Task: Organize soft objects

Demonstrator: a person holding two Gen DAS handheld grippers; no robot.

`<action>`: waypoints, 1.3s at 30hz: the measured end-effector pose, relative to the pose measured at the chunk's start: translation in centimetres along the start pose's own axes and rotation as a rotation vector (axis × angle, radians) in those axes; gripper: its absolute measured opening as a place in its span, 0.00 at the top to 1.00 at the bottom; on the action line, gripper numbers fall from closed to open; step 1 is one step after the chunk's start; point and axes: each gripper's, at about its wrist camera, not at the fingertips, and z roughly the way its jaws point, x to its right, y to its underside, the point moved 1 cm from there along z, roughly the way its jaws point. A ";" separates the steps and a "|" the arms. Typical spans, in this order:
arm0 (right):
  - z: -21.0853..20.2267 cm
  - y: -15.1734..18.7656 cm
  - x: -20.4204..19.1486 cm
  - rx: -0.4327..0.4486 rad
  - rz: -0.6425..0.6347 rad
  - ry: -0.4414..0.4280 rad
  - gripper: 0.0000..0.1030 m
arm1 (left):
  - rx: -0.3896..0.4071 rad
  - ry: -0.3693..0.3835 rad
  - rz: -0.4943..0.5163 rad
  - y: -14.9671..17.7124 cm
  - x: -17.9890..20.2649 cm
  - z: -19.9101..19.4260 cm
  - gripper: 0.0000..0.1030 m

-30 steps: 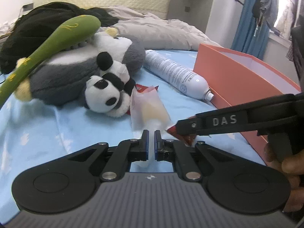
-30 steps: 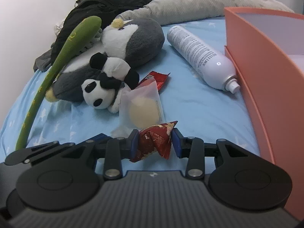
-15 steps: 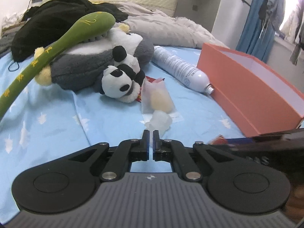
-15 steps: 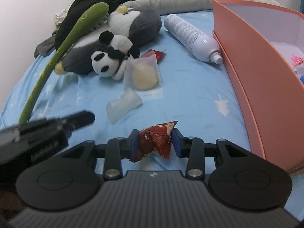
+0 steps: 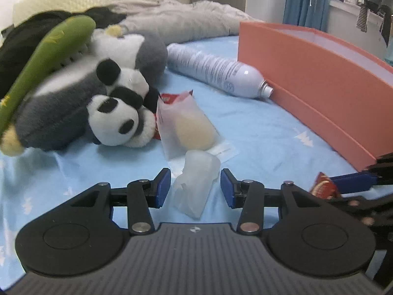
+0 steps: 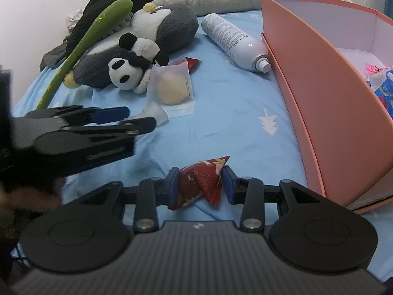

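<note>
My left gripper (image 5: 195, 188) is open, its jaws on either side of a small translucent soft packet (image 5: 196, 184) on the blue bedsheet; the gripper also shows in the right wrist view (image 6: 127, 120) with the packet (image 6: 156, 113). My right gripper (image 6: 200, 184) is shut on a red patterned pouch (image 6: 201, 179), low over the sheet beside the orange box (image 6: 319, 98); the pouch also shows in the left wrist view (image 5: 324, 186). A panda plush (image 5: 118, 115), a grey penguin plush (image 5: 63, 113), a green plush stick (image 5: 41, 59) and a bagged yellow sponge (image 5: 191, 127) lie beyond.
A white spray can (image 5: 216, 71) lies against the orange box (image 5: 319, 73), which holds a few items (image 6: 383, 86). A grey duvet (image 5: 186, 22) and black clothing (image 5: 22, 41) lie at the bed's head. A red wrapper (image 6: 191, 62) lies under the sponge bag.
My left gripper has opened and moved forward around the translucent packet. My right gripper has pulled back toward the box with the red pouch.
</note>
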 end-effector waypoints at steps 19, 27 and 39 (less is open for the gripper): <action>-3.0 -0.3 -0.3 0.055 -0.021 -0.005 0.60 | 0.043 -0.021 -0.125 0.2 1.7 -4.7 0.81; -5.6 0.0 -0.9 0.079 -0.017 0.005 0.60 | 0.026 -0.029 -0.229 1.5 2.0 -8.7 0.76; -6.1 2.0 -2.2 0.012 -0.044 -0.001 0.60 | -0.048 -0.011 -0.403 6.1 0.5 -10.3 0.76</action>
